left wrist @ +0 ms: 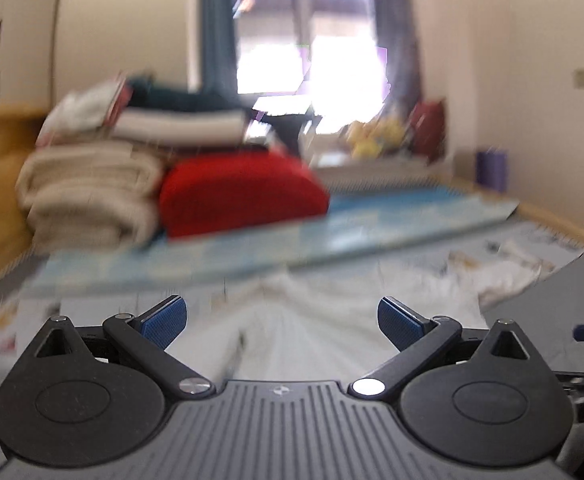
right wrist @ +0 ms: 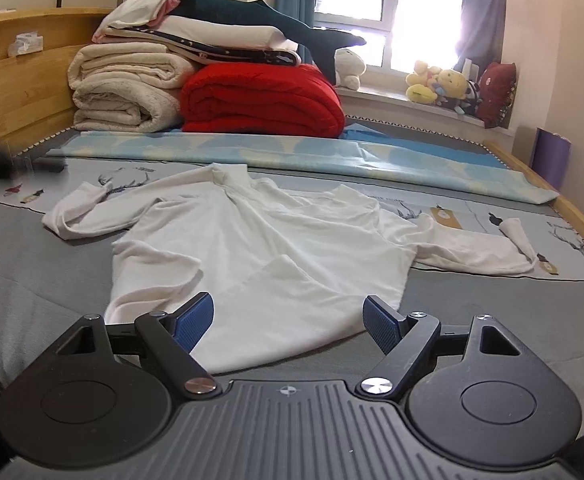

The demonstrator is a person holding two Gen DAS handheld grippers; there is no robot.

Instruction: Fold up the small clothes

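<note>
On the grey bed sheet (right wrist: 52,264), in the middle of the bed, lies the white long-sleeved top (right wrist: 260,240), collar toward the headboard end and hem toward the camera, rumpled rather than flat: one sleeve (right wrist: 80,216) is bunched to the left, the other (right wrist: 488,252) trails to the right, and a flap of the lower body is turned over on itself. The right gripper (right wrist: 288,322) hangs just above the near hem with its blue fingers (right wrist: 192,320) spread wide and nothing between them; the left gripper (left wrist: 282,322), seen in a blurred view, also has its fingers wide and empty over the white cloth. The step in hand looks like the first grasp, and it would go best if the turned-over flap is smoothed and the hem pinched at its two corners, one gripper each, so that the cloth lifts evenly; the soft knit will likely sag and drag, so a low, slow carry toward the collar should keep the fold line straight, with the sleeves brought in first. Beyond the top a pale blue blanket (right wrist: 292,156) lies across the bed, then a folded red quilt (right wrist: 260,100) and cream blankets (right wrist: 124,92) against the wooden headboard (right wrist: 16,80); plush toys (right wrist: 440,84) sit on the windowsill. No brand or legible writing shows; the sheet's printed figures are too small to read.
</note>
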